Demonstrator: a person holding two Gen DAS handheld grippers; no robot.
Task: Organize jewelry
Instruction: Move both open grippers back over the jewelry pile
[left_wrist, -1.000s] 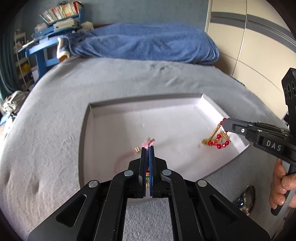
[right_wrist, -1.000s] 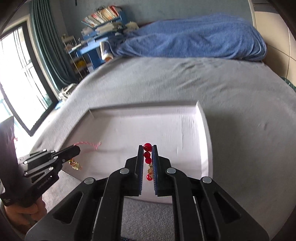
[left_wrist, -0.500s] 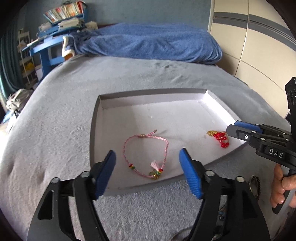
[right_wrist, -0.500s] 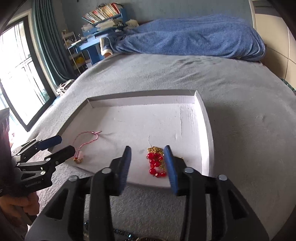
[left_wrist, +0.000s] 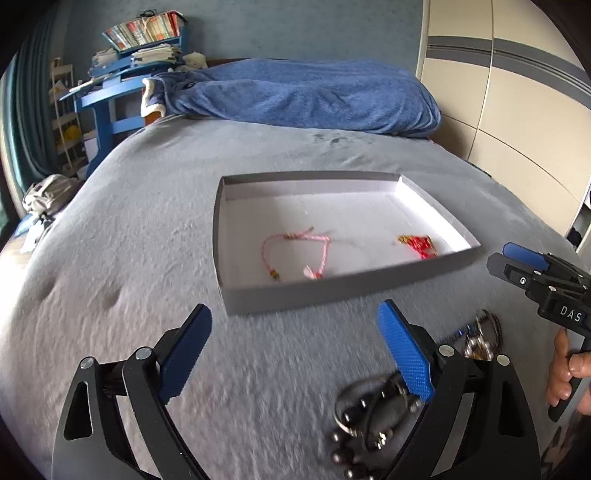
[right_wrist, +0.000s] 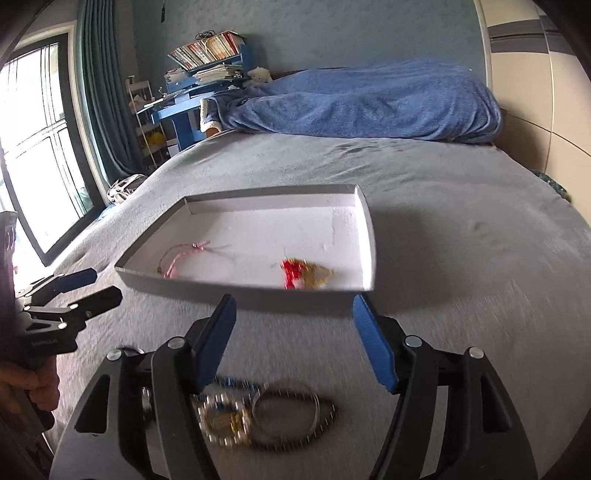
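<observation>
Pink bracelet (left_wrist: 295, 254): a thin pink cord loop with small coloured beads and a pale tassel at its near end; it is laid flat in the left half of the tray.
Red-and-gold piece (left_wrist: 417, 244): a cluster of red beads on fine gold chain (blurred, so the exact type cannot be told); it is laid in the right half of the tray, near the front wall and well apart from the bracelet.
Tray (left_wrist: 332, 291): a shallow grey box with a white floor, set on the grey bedspread (left_wrist: 147, 206); only the two pieces above are seen inside it.
Loose jewelry (right_wrist: 258, 413): a blurred pile of a silver ring-shaped bangle, a dark beaded strand, a gold-and-pearl circle and something blue is seen on the bedspread in front of the tray, outside it.
Left gripper (left_wrist: 295, 358): spread wide and holding nothing, held above the bedspread in front of the tray; dark beads are seen under its right finger.
Right gripper (right_wrist: 295, 339): also released and without a load, held over the loose pile, its tips just short of the tray's front wall.
Background: a blue blanket (left_wrist: 303, 96) is heaped at the far end of the bed.
</observation>
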